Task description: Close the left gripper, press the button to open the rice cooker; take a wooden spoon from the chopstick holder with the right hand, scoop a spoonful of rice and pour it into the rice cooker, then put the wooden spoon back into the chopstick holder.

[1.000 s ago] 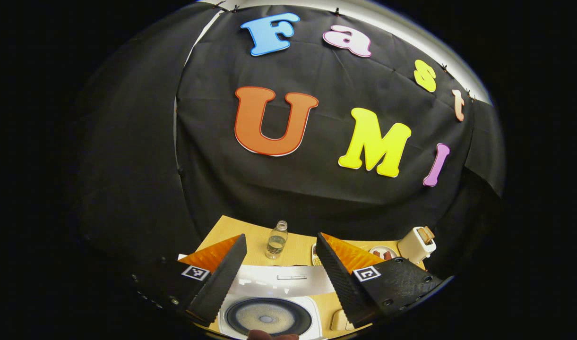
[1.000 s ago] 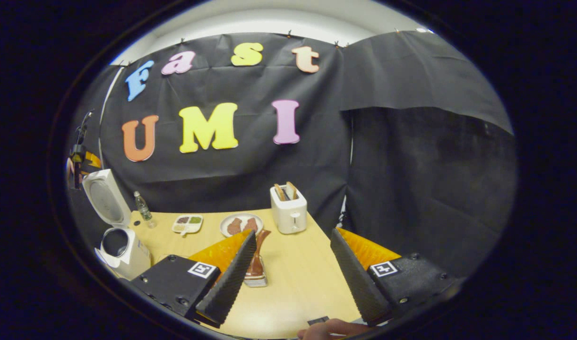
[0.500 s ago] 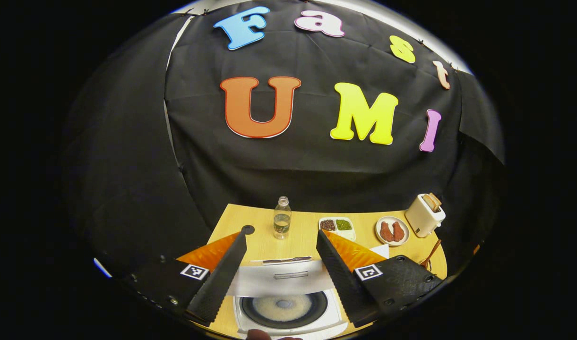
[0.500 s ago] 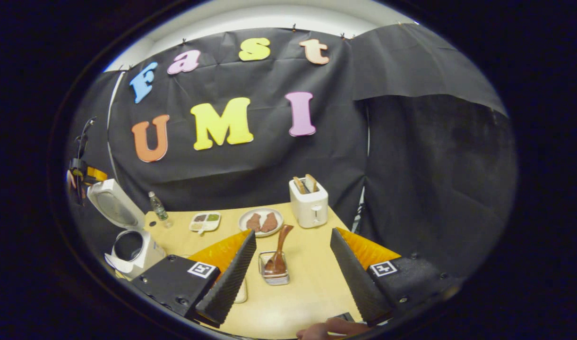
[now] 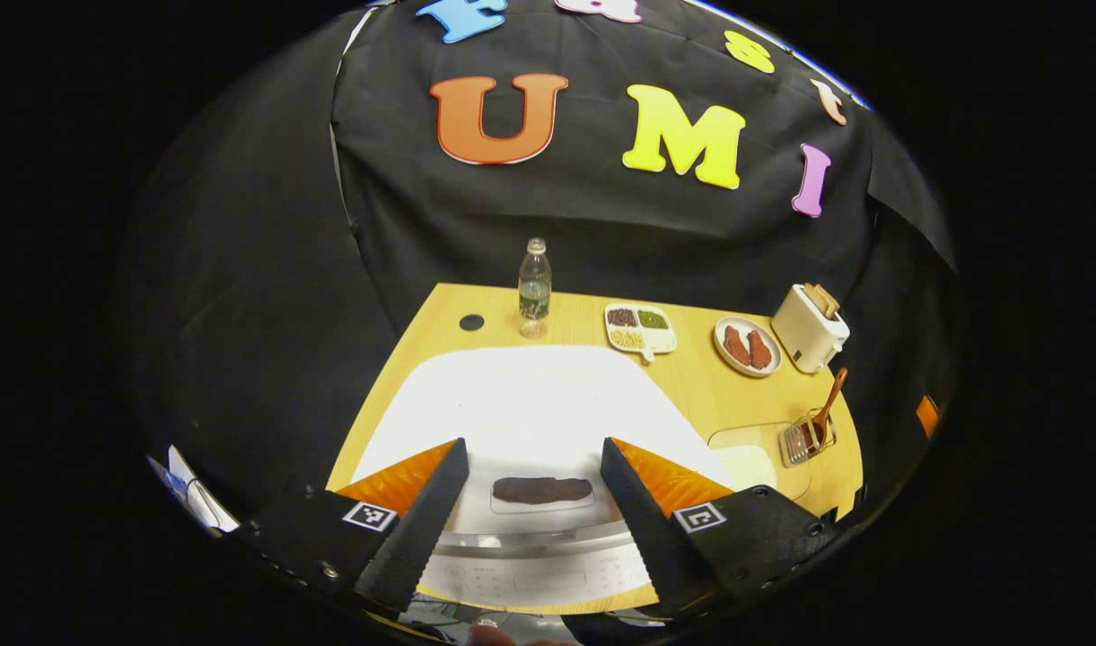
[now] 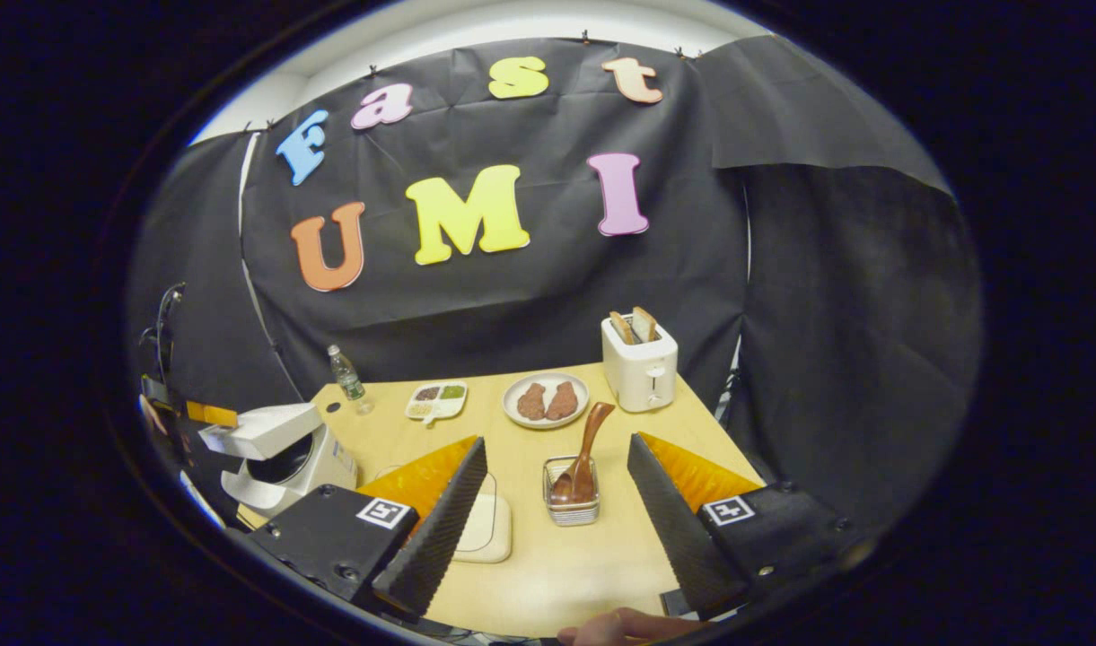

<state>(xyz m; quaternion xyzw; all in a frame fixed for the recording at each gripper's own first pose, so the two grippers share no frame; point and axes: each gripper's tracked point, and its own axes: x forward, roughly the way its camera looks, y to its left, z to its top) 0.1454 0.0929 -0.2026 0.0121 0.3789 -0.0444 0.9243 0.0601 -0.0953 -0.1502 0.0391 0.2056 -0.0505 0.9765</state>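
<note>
Left gripper view: the left gripper (image 5: pixel 530 502), fingers spread apart and holding nothing, hangs just above the white rice cooker (image 5: pixel 534 404), whose broad lid is lowered and bears a dark oval panel between the fingers. Right gripper view: the right gripper (image 6: pixel 556 511) — likewise released and empty — hovers over the light wooden table (image 6: pixel 601 556); the same cooker (image 6: pixel 283 453) stands at the table's left edge with its lid nearly down, a narrow gap showing. The brown wooden spoon (image 6: pixel 583 453) leans upright in the small wire-mesh chopstick holder (image 6: pixel 570 502), mid-table between the right fingers. A pale shallow rice tray (image 6: pixel 485 529) lies just left of the holder. Far side: a white toaster (image 6: pixel 639 363) with bread.
</note>
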